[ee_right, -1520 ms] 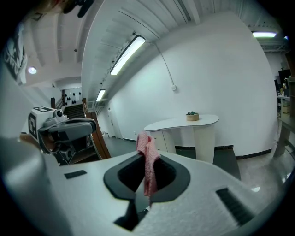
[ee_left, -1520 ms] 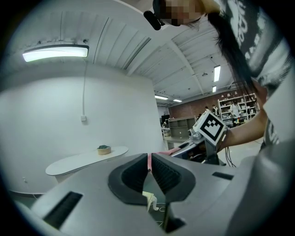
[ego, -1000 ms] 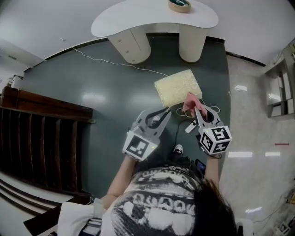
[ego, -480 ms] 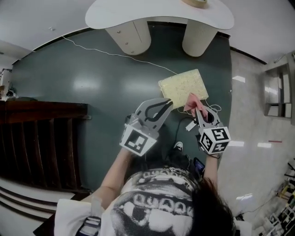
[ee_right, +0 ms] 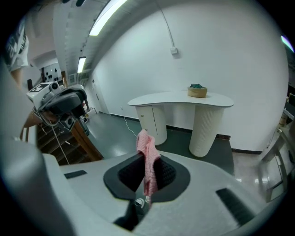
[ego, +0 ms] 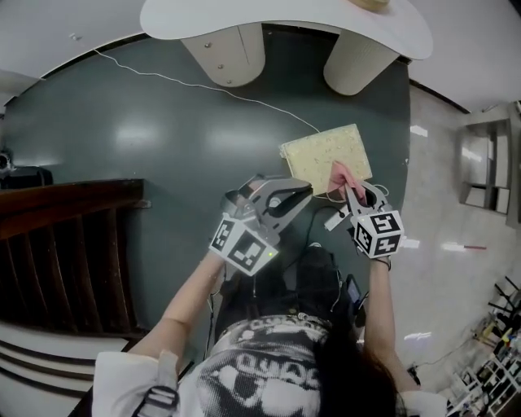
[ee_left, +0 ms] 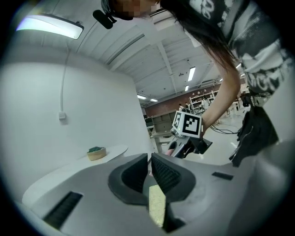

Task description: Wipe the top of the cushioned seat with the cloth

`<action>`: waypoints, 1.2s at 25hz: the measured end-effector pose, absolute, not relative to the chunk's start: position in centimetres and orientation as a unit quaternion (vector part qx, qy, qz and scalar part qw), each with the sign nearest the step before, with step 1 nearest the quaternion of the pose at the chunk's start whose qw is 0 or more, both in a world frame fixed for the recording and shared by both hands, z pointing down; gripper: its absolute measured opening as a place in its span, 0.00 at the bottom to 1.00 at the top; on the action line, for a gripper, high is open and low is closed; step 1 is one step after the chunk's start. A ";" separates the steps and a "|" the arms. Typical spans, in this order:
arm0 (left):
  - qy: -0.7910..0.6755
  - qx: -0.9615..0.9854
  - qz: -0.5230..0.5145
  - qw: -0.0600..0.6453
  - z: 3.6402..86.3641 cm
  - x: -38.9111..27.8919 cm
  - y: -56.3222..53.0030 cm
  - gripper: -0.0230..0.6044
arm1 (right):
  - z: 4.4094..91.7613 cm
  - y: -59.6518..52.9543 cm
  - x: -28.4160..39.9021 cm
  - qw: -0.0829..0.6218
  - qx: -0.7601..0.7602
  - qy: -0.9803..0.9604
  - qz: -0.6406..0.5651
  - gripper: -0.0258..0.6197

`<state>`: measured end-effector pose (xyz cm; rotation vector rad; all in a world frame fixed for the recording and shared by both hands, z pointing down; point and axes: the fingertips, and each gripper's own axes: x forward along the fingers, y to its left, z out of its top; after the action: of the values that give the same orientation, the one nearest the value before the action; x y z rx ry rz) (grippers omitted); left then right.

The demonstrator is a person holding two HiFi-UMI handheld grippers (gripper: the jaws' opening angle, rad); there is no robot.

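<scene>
The cushioned seat (ego: 326, 155) is a pale yellow square pad lying on the dark green floor. A pink cloth (ego: 340, 177) hangs over its near right corner, and my right gripper (ego: 352, 190) is shut on it. In the right gripper view the cloth (ee_right: 147, 159) stands up between the jaws of that gripper (ee_right: 147, 174). My left gripper (ego: 299, 192) hovers just off the seat's near left corner, shut and holding nothing. In the left gripper view its jaws (ee_left: 150, 169) nearly touch, and a strip of the yellow seat (ee_left: 156, 205) shows below them.
A white table (ego: 285, 18) on two round pedestals stands beyond the seat, with a small bowl (ee_right: 197, 91) on top. A thin white cable (ego: 203, 85) runs across the floor. Dark wooden slatted furniture (ego: 73, 244) is at the left. Pale tiled floor (ego: 456, 244) lies at the right.
Both grippers sit a little closer to the seat's near edge. The left gripper has rolled over. The right gripper has kept hold of the cloth.
</scene>
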<state>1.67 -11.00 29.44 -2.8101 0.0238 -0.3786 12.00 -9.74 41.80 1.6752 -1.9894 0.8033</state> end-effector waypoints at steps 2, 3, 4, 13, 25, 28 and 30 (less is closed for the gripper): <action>0.012 -0.978 -0.143 0.153 30.7 1.6 -11.8 0.08 | 43.5 -10.9 12.4 0.223 0.589 -0.718 0.295 0.06; 0.018 -0.977 -0.149 0.153 31.4 1.5 -12.3 0.08 | 44.4 -11.5 12.6 0.229 0.582 -0.721 0.299 0.06; 0.025 -0.976 -0.153 0.152 32.0 1.4 -12.8 0.07 | 45.4 -12.2 12.8 0.235 0.575 -0.723 0.303 0.06; 0.074 -0.966 -0.192 0.156 37.9 2.3 -15.1 0.08 | 56.5 -18.2 14.2 0.272 0.499 -0.744 0.353 0.06; 0.106 -0.957 -0.234 0.139 48.7 1.1 -16.4 0.08 | 71.4 -21.6 10.2 0.318 0.432 -0.745 0.397 0.06; 0.115 -0.952 -0.248 0.140 50.6 0.1 -17.3 0.08 | 74.2 -21.9 8.8 0.332 0.416 -0.747 0.398 0.06; 0.120 -0.950 -0.252 0.140 51.4 -0.4 -17.8 0.08 | 75.8 -22.0 8.1 0.340 0.408 -0.747 0.398 0.06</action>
<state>-0.44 -17.84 51.44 -2.7454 0.3462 -0.7288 8.05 -22.05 75.77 1.0631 -1.9453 1.0363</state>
